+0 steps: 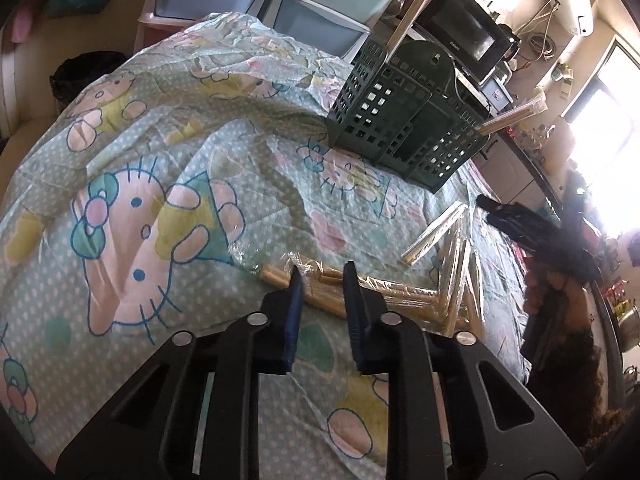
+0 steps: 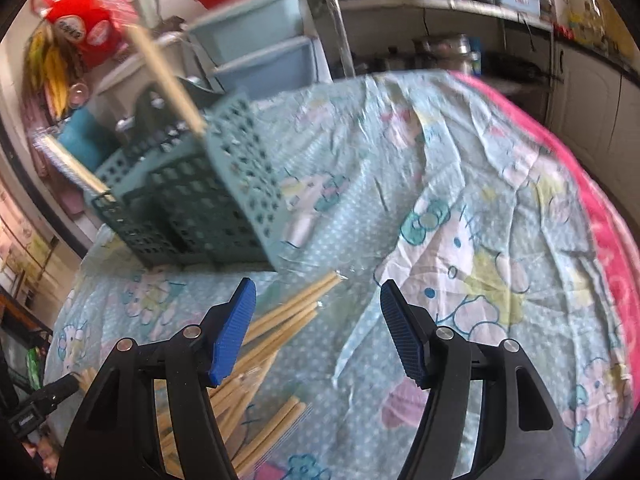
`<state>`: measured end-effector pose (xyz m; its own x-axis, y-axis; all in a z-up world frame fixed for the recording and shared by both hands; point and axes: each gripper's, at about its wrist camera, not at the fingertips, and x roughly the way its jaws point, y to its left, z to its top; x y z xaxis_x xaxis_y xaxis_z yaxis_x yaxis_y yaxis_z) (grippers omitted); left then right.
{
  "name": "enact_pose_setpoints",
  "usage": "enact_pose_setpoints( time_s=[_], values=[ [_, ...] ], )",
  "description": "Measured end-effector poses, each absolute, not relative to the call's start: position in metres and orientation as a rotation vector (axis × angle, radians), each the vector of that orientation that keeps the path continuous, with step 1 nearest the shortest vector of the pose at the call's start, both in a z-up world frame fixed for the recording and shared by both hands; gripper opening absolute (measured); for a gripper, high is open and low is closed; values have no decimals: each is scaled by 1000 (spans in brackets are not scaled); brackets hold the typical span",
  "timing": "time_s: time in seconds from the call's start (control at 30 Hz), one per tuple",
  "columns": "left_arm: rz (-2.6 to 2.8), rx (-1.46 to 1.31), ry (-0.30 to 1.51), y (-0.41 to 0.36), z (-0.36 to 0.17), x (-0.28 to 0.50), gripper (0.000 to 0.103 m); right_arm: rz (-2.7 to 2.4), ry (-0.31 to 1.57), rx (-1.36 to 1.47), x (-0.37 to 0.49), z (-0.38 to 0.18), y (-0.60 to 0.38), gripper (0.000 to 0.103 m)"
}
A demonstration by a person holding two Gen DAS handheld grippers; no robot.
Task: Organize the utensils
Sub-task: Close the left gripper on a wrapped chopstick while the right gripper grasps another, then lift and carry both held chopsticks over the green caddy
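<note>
- Chopstick packs (image 1: 404, 294), pale wood in clear wrappers, lie scattered on the cartoon-cat bedsheet (image 1: 160, 160) in the left wrist view, low and right of centre.
- Left gripper (image 1: 322, 280) points down at that pile; its blue pads (image 1: 296, 300) stand a narrow gap apart, with one wrapped pack (image 1: 320, 300) lying crosswise between the fingertips. Whether the pads actually press on the pack cannot be told.
- Another wrapped pack (image 1: 436, 234) lies apart from the pile, closer to the basket.
- A dark green perforated basket (image 1: 400, 120) stands on the sheet beyond the packs, with one wrapped pack (image 1: 412, 8) rising upright from its far-left compartment and another (image 1: 516, 114) leaning out on the right.
- The right gripper (image 1: 536, 236) shows as a dark shape at the right edge of this view, above the sheet.
- Blue plastic drawers (image 1: 224, 0) and a black microwave (image 1: 464, 32) sit behind the bed.
- In the right wrist view, which is blurred, the right gripper (image 2: 318, 292) hangs above the sheet with its jaws wide apart and nothing between them.
- Chopstick packs (image 2: 280, 320) fan out below and behind its left finger (image 2: 234, 332), not touching the pads as far as can be seen.
- The basket (image 2: 200, 200) stands upper left of the packs, a pack (image 2: 168, 80) sticking up from it.
- A pink blanket (image 2: 592, 200) edges the sheet on the right.
</note>
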<state>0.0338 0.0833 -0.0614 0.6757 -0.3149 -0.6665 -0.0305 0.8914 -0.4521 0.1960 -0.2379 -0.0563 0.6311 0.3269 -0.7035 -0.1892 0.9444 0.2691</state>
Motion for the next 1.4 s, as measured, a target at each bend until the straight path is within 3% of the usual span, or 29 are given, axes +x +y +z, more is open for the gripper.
enact_pose_setpoints(
  time_s=[0.4,0.5,0.67,1.4],
  values=[
    [-182,-445,788,85,-51,43,9,317,943,406,239,-84,-252,40],
    [-183,-441,783,84,-50,47,8,309,945,434,243,-85,-254,32],
    [-186,-436,767,84,-45,54,7,297,935,429,248,-85,-258,5],
    [-234,-431,631,78,2,91,2,519,659,375,169,5,-231,3]
  ],
)
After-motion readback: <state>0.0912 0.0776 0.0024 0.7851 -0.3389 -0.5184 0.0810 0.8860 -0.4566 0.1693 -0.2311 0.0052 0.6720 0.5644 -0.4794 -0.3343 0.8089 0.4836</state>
